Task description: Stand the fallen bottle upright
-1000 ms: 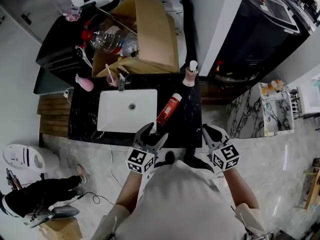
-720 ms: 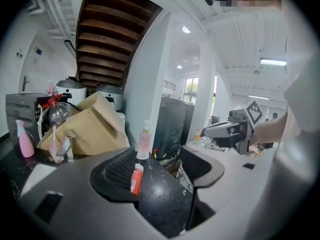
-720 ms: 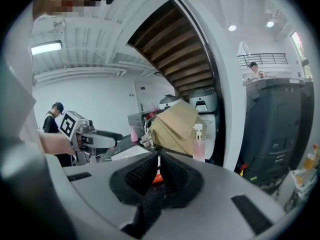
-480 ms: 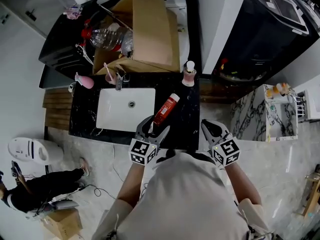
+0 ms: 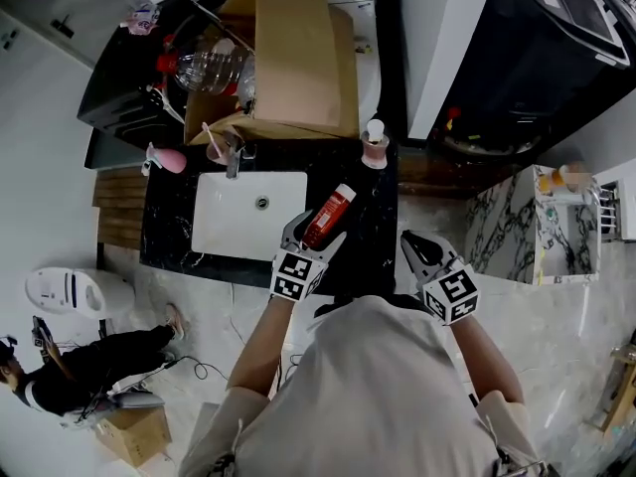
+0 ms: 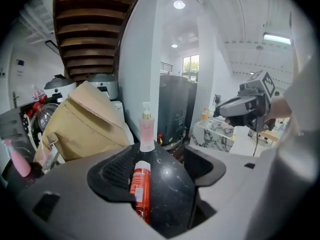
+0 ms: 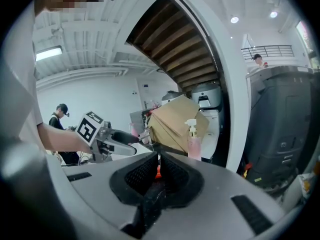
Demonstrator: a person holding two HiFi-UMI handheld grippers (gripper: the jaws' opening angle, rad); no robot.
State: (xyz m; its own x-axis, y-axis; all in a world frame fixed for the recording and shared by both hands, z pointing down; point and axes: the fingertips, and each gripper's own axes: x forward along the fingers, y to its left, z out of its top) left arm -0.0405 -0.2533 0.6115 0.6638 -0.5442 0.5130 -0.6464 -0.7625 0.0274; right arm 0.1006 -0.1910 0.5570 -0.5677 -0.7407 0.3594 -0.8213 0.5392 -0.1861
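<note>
As its jaws have just been opening, left claw spread, bottle lying between

Left gripper straddles the fallen red bottle.

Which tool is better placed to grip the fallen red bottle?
Left: the left tool, jaws just opened wider, has the red white-capped plastic bottle lying between them; the right tool, jaws together, sits off aside.

Holds left gripper forward of the right, angled down, jaws just opening wide, red bottle between them unclamped. Holds right gripper to its right, further back, jaws together.
</note>
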